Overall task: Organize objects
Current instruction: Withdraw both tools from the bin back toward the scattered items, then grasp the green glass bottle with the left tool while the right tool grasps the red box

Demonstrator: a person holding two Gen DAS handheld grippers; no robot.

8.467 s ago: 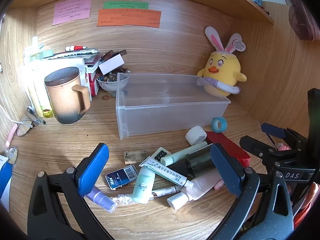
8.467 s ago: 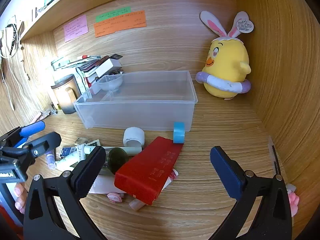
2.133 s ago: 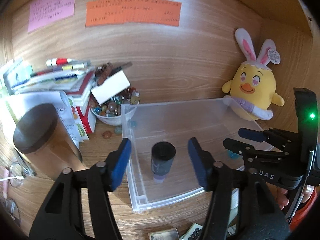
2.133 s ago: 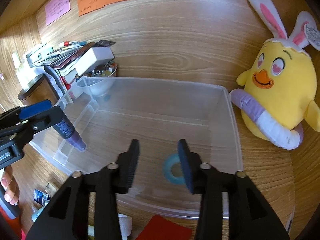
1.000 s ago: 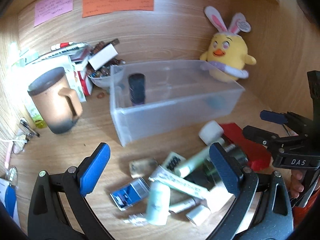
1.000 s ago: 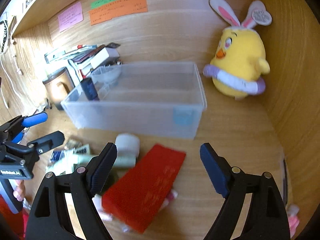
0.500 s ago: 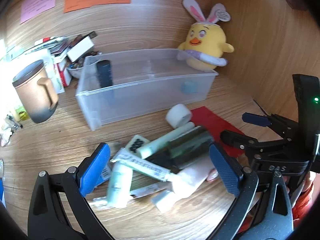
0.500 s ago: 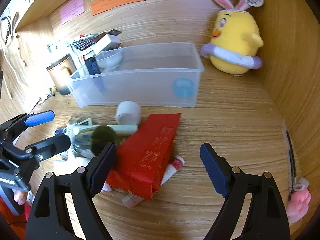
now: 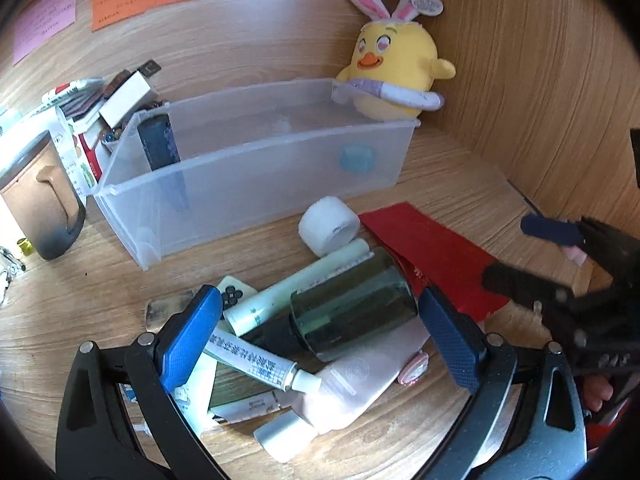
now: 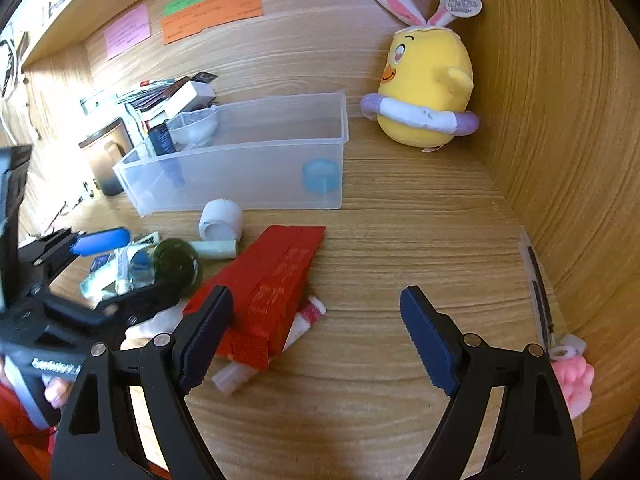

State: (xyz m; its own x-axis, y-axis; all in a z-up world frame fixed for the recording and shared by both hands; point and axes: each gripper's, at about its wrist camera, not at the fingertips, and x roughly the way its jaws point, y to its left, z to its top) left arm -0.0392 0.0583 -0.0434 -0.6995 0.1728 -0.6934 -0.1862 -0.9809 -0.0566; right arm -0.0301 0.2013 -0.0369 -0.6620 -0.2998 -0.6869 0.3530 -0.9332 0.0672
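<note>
A wooden desk surface (image 10: 400, 240) is carrying everything. On it a long clear plastic storage bin (image 9: 256, 184) is sitting open-topped, with a yellow plush chick with pink rabbit ears (image 10: 426, 76) standing just beside its far right corner. Inside the bin, a dark cylindrical bottle with a purple base (image 9: 158, 146) is standing upright at the left end, and a light blue roll of tape (image 10: 320, 176) is showing through the front wall at the right end. Left of the bin, a brown ceramic mug with a dark lid (image 9: 40, 204) is standing apart from it, and behind the bin a small bowl (image 10: 194, 128) is sitting under a stack of books and boxes; its contents are too small to tell.

In front of the bin a flat red cardboard box (image 10: 264, 288) is lying on smaller items. Beside it a dark green glass jar (image 9: 352, 312) is lying on its side over a pale pink tube (image 9: 360, 376), a pale green tube (image 9: 296, 288) and a white printed tube (image 9: 248, 356), and a white roll of tape (image 9: 330, 230) is resting near the bin's front wall.

The left gripper (image 9: 320, 344) is hovering spread wide over the jar, with the jar between its blue pads (image 9: 188, 336) but untouched. The right gripper (image 10: 316, 336) is hanging released above bare wood, right of the red box.
</note>
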